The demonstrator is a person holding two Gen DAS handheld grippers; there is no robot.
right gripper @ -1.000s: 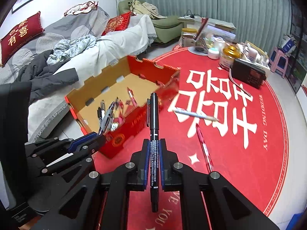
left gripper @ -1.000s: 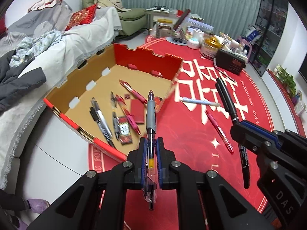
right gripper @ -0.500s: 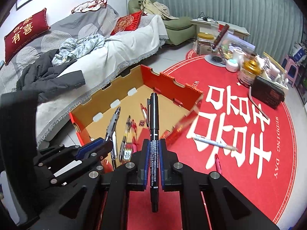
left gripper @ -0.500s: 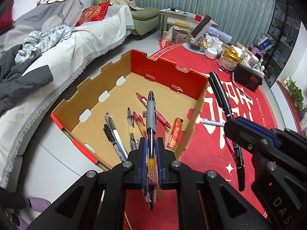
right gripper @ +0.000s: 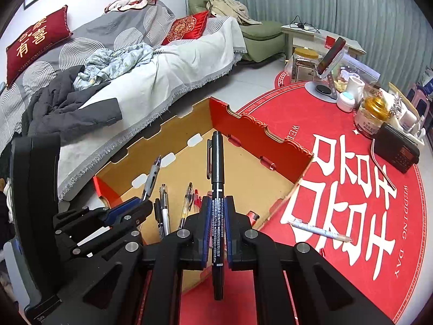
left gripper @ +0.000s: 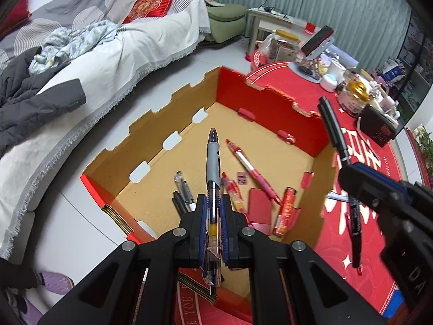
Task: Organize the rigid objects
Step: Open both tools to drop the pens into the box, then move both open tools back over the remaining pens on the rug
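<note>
Tongs clenched: left tongs [left gripper: 213, 214] on gray pen [left gripper: 213, 162], right tongs [right gripper: 217, 216] on black marker [right gripper: 217, 168] (both above box [left gripper: 270, 108]).

A: What does the left gripper [left gripper: 213, 211] hold?
B: A grey-gripped pen [left gripper: 213, 162], clamped lengthwise, its tip above the open cardboard box [left gripper: 270, 113].
A: And inside the box?
B: Red pens [left gripper: 253, 172], dark pens [left gripper: 181, 197], a red lighter [left gripper: 285, 211].
</note>
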